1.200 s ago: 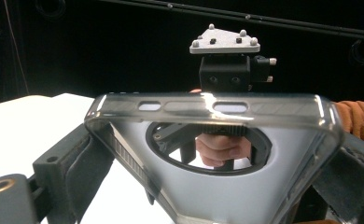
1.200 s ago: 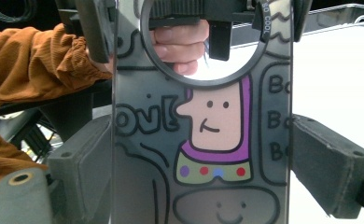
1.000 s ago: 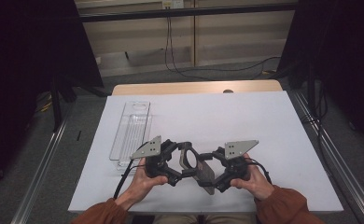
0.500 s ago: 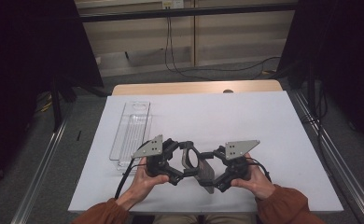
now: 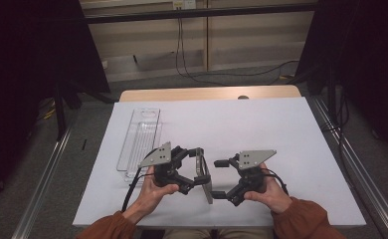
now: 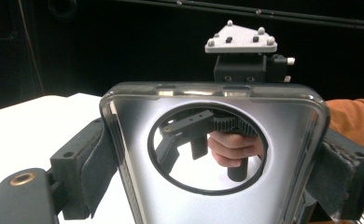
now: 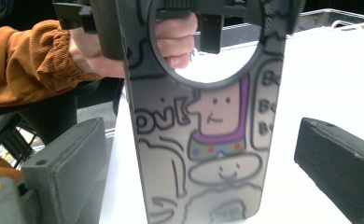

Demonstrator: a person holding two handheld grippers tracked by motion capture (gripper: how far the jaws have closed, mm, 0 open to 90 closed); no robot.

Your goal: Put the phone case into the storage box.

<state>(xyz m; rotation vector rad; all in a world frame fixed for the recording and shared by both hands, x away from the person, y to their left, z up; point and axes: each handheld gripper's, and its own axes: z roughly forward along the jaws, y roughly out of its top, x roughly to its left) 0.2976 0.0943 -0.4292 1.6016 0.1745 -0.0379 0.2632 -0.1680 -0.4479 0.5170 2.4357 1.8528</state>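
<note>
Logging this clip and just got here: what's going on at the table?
A person holds a gripper in each hand. The left gripper is clamped on the edges of a phone case with a round cut-out, held upright above the white table. The right gripper faces its cartoon-printed side, jaws open around it. A clear tray lies to the left.

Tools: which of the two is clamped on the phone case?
The left tool. Its padded jaws press both edges of the phone case, while the right tool stands open with its jaws clear of the case.
</note>
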